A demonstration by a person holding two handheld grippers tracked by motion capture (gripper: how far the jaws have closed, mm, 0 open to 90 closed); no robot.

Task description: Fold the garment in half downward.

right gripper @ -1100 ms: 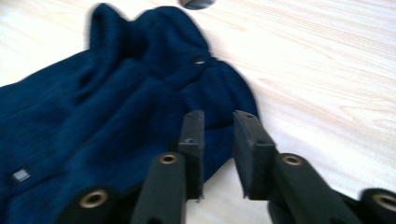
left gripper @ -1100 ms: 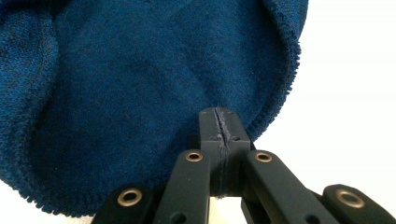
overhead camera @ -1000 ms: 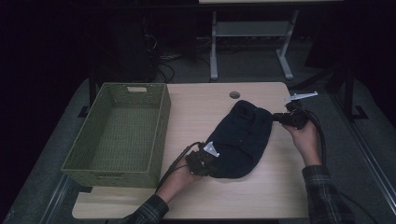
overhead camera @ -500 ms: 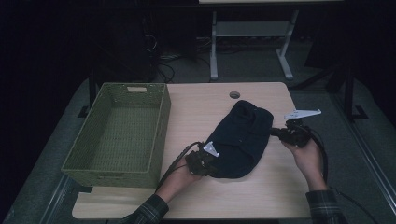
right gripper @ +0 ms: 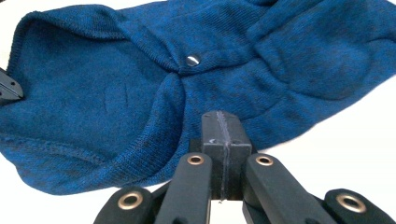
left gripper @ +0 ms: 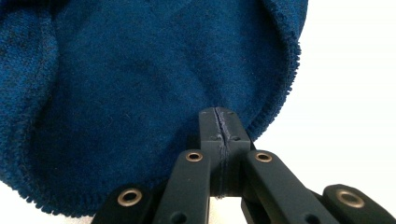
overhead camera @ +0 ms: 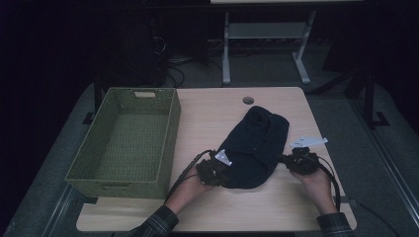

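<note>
A dark blue knitted garment [overhead camera: 257, 143] lies crumpled on the light wooden table [overhead camera: 207, 113]. My left gripper [overhead camera: 223, 174] is at its near left hem, jaws shut on the hem's edge [left gripper: 219, 114], with the cloth [left gripper: 140, 70] spreading away beyond the tips. My right gripper [overhead camera: 282, 159] is at the garment's near right edge. Its jaws [right gripper: 222, 116] are shut with the tips lying over the edge of the cloth [right gripper: 116, 93], and I see no cloth pinched between them. A metal snap button [right gripper: 192, 59] shows on the garment. The left gripper's tip [right gripper: 9, 88] peeks in at the far side.
A green woven basket [overhead camera: 173, 123], with nothing in it, stands on the table's left part, close to my left hand. A round cable hole [overhead camera: 248, 100] sits near the table's far edge. Bare tabletop lies in front of the garment and behind it.
My right gripper has come from the garment's far right side toward me along its right edge. The left gripper and the garment have stayed put.
</note>
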